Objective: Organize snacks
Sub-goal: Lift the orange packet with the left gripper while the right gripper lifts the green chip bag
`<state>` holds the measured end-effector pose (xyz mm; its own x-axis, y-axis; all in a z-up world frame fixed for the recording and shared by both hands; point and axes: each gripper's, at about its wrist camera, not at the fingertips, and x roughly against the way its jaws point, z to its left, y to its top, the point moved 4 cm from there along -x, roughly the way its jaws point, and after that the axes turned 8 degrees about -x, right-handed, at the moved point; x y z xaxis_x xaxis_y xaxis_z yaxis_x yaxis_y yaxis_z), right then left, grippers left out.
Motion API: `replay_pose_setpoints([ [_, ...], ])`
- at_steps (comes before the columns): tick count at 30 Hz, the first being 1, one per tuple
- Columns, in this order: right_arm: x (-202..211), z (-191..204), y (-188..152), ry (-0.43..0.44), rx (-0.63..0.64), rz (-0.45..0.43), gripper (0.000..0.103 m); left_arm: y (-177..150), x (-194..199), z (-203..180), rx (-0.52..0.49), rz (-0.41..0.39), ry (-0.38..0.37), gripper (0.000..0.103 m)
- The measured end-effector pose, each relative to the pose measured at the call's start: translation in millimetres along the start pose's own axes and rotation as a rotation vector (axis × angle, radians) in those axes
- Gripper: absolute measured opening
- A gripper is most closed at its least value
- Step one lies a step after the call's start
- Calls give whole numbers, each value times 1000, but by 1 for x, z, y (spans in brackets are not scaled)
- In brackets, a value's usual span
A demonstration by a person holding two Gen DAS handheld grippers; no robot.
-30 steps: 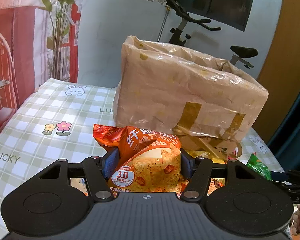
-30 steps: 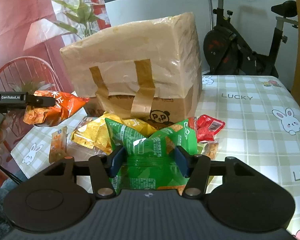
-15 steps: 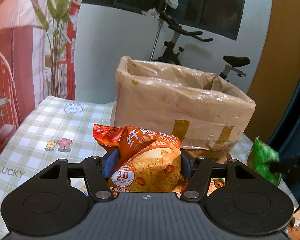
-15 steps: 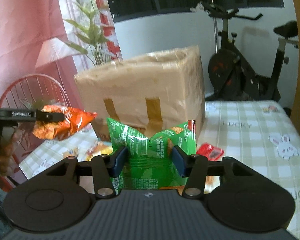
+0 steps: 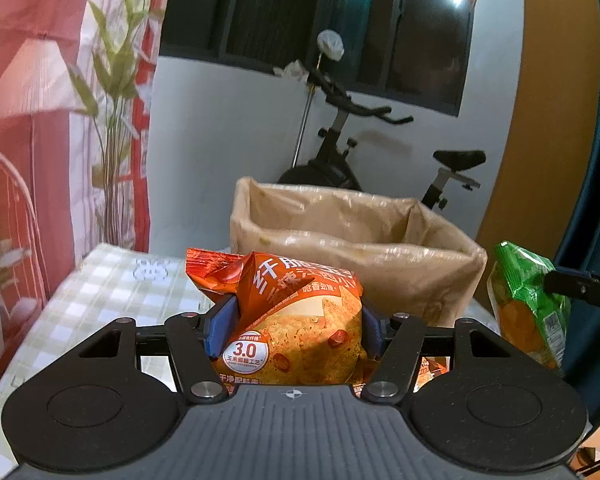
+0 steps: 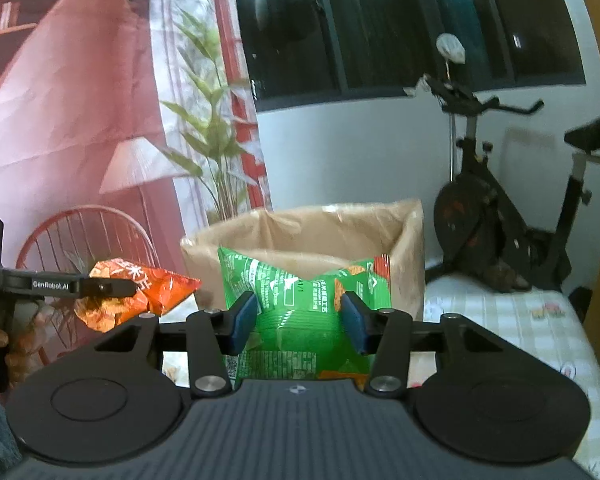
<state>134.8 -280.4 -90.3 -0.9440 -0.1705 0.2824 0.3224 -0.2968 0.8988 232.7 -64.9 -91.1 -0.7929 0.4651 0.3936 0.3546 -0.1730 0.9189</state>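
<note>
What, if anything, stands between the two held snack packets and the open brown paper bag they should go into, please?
Nothing visible does. The orange crinkly snack packet in the left tool and the green crinkly snack packet in the right tool, whose jaws are closing on it, sit just before the open brown paper bag, whose mouth is unobstructed.

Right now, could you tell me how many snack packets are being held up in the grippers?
2: the orange packet in the left gripper, the green packet in the right gripper, whose jaws are closing. Others may lie hidden below.
</note>
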Motion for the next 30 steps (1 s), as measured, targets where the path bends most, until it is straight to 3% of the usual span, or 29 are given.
replay_pose_setpoints([
  [4,0,3,17,16,8,-36,40,8,-1,-2,12,-23,-9,66],
  [6,-4,4,25,21,11,-51,5,12,-4,-7,2,-34,-22,66],
  [9,-27,4,27,34,28,24,6,13,-8,-12,5,-39,-30,66],
  [13,-50,-3,4,6,17,108,8,9,-7,-10,4,-37,-36,66],
  [16,-57,-15,-22,-30,-11,191,35,6,-8,-4,20,-25,-34,66],
  [18,-58,-21,-40,-46,-32,245,60,4,-8,-3,32,-20,-35,66],
  [23,-50,-31,-72,-106,-52,340,84,1,-11,-5,31,-2,-52,66],
  [26,-44,-31,-83,-111,-59,375,88,0,-13,-5,32,7,-58,66],
  [30,-45,-16,-98,-124,29,462,92,-4,-13,-2,44,17,-57,66],
])
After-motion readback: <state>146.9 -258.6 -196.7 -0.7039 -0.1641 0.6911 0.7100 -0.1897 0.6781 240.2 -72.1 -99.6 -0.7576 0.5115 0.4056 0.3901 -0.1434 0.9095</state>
